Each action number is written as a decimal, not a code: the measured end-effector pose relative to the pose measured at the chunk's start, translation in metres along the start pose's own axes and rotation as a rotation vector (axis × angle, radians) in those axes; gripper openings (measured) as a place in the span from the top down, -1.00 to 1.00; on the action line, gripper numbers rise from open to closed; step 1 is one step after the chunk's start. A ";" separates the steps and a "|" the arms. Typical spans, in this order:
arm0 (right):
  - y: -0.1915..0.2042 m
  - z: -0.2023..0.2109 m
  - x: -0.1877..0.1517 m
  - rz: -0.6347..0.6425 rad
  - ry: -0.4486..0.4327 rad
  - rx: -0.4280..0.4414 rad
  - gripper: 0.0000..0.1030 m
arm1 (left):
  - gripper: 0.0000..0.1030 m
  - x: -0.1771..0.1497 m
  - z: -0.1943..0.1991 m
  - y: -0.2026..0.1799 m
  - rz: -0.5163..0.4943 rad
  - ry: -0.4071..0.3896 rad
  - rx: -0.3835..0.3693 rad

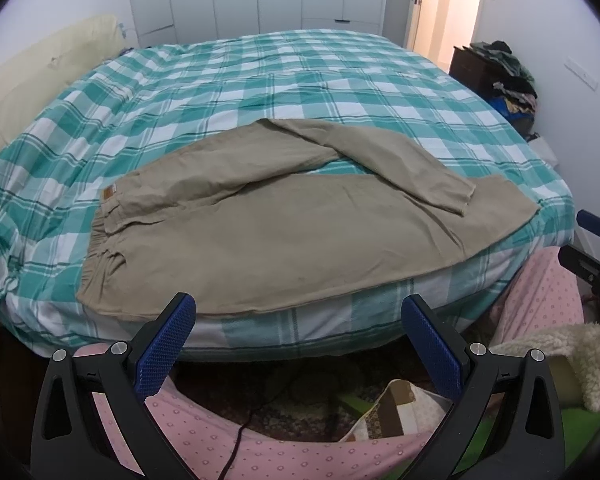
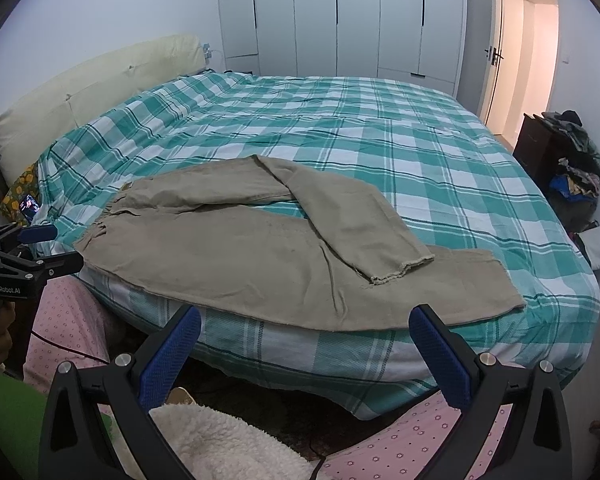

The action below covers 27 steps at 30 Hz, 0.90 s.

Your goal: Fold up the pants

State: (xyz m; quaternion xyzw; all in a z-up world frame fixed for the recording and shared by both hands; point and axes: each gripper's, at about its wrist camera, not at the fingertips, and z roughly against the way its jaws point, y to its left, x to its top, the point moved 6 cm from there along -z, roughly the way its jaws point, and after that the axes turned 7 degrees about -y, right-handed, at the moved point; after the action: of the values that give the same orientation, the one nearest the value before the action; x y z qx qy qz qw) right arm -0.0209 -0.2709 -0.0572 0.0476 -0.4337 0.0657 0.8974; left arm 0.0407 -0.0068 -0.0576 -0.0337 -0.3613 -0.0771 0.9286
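Left gripper (image 1: 298, 350) level, off the near edge of the bed (image 1: 260, 76), fingers wide apart, holding nothing. Right gripper (image 2: 305, 362) same pose, jaws spread, empty. Khaki pants (image 1: 260, 236) lie along bed's near edge, far leg bent back across the near one. Clothes pile (image 2: 576, 168) beyond bed's far right corner.

White wardrobe (image 2: 340, 20) behind checked bed (image 2: 420, 152)

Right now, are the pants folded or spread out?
Mostly spread: the pants lie flat on the bed, only the far leg bent across the near one.
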 end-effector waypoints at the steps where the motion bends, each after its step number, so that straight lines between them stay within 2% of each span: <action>1: 0.000 0.000 0.000 -0.001 0.000 -0.001 -0.99 | -0.99 0.000 0.000 0.000 0.001 -0.001 -0.002; 27: 0.004 -0.002 -0.003 -0.008 -0.010 -0.003 -0.99 | -0.99 -0.006 0.001 -0.002 0.008 0.005 -0.004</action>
State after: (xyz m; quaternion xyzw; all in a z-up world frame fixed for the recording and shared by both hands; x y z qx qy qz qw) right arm -0.0224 -0.2667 -0.0607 0.0483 -0.4379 0.0610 0.8957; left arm 0.0352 -0.0077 -0.0613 -0.0370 -0.3585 -0.0741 0.9298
